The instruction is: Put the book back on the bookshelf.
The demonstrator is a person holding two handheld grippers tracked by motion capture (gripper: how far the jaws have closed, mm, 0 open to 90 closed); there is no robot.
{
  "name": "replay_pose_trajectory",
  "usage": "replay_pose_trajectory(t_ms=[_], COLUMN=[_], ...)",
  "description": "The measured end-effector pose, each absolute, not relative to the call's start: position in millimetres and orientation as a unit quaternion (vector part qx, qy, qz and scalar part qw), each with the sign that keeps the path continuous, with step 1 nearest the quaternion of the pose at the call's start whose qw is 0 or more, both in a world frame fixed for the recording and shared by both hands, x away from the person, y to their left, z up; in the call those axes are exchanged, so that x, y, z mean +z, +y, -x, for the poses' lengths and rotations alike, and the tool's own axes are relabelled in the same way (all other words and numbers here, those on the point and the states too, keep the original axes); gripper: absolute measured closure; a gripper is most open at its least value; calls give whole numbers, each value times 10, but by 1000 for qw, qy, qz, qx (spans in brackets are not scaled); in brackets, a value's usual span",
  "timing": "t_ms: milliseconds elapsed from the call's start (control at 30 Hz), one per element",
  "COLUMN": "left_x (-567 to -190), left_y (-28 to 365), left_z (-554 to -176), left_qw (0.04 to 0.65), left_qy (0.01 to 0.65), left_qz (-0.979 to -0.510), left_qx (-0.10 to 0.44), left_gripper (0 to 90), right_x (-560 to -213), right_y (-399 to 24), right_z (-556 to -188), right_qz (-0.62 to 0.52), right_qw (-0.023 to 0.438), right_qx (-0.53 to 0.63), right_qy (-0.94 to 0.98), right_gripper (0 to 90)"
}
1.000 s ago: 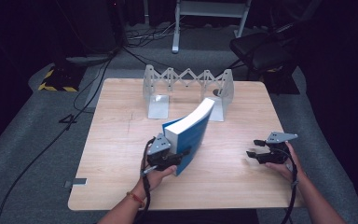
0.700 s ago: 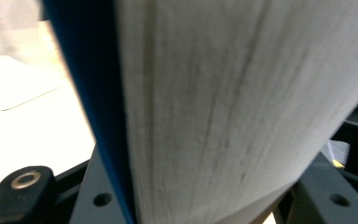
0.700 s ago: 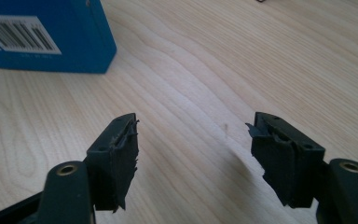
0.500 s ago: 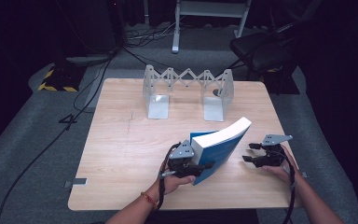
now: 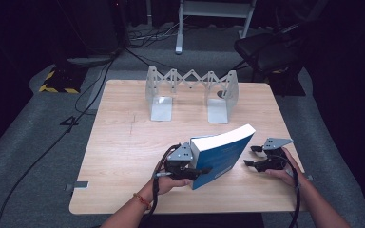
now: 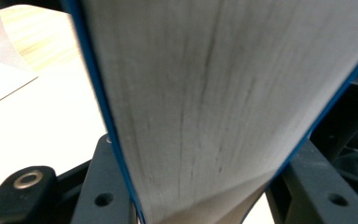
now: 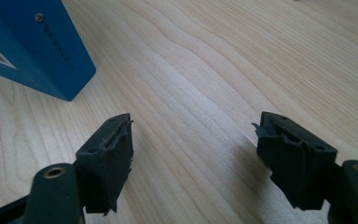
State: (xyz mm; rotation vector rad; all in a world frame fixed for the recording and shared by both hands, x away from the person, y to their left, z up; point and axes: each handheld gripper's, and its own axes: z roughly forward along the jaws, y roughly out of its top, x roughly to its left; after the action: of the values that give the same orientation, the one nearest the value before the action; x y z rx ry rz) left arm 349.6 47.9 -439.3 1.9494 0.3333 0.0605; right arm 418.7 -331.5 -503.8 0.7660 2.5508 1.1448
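left gripper [image 5: 200, 170] clamping blue book [image 5: 223, 153], right gripper [image 5: 251, 156] empty, jaws just widening

Expandable book rack [image 5: 191, 92] stands at the far middle of the table [image 5: 123, 142]. Book [image 5: 223, 154] sits near the front edge, between left gripper [image 5: 200, 171] and right gripper [image 5: 253, 156].

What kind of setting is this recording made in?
Probably a lab or studio set up for recording: a lone wooden table on grey carpet, dark surroundings, cables trailing across the floor, and a metal stand behind. On the table stands an expandable book rack.
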Motion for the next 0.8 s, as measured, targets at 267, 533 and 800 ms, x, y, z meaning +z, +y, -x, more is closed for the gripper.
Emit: replay_pose_trajectory(t_ms=[267, 533, 800], left_x=[-4366, -4375, -4384], left_y=[563, 595, 604], left_z=[-3488, -3470, -3442], left_qw=[540, 542, 540], left_qy=[123, 123, 123], left_qz=[-833, -831, -832], left_qx=[21, 21, 32], left_gripper=[592, 588, 585], right_x=[-5022, -4852, -4719], right_y=[-3273, -3005, -2865], right_z=[-4158, -4004, -3939], right_qz=[-241, -164, -129], right_qw=[106, 82, 76], right_qx=[387, 429, 445], right_qy=[884, 884, 883], right_gripper=[227, 276, 292])
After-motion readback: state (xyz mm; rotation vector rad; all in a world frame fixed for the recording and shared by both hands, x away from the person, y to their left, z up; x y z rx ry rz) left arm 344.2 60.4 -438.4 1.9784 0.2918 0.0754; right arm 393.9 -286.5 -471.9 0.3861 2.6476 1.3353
